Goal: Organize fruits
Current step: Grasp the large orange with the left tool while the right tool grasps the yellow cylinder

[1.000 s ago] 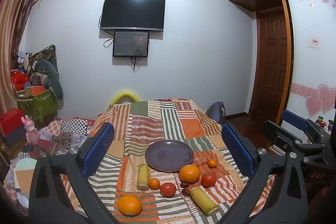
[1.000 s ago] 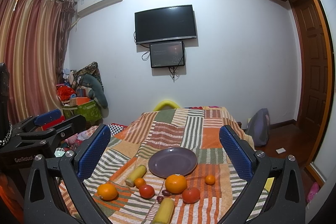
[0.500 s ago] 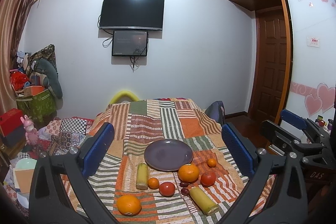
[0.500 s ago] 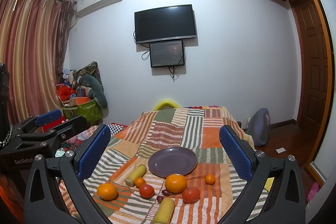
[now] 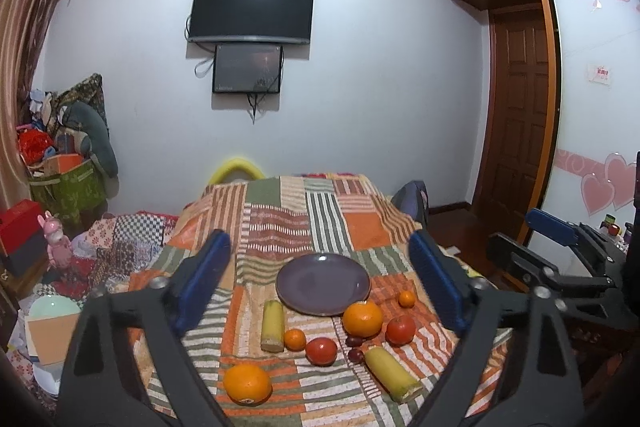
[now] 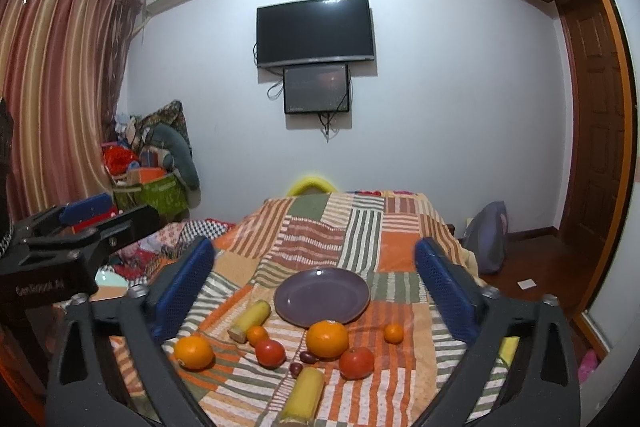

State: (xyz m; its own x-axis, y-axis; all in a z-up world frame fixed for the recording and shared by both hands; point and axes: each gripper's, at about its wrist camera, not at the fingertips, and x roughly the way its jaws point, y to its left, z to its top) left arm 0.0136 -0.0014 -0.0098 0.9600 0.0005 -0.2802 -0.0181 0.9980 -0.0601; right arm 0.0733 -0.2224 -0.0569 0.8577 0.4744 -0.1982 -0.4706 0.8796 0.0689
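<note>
Left claw (image 5: 322,277) and right claw (image 6: 316,281) both spread wide, grasping nothing, raised above patchwork-covered bed (image 5: 280,215). Purple plate (image 5: 323,283) bare at centre; oranges (image 5: 362,319), tomatoes (image 5: 321,351) and yellow-green stalk pieces (image 5: 273,325) scattered on cloth just beside its near rim.

We see the near yellow piece (image 6: 303,395) cut off by the frame's bottom edge, and 2 small dark fruits (image 6: 301,363), perhaps grapes, too small to identify.
</note>
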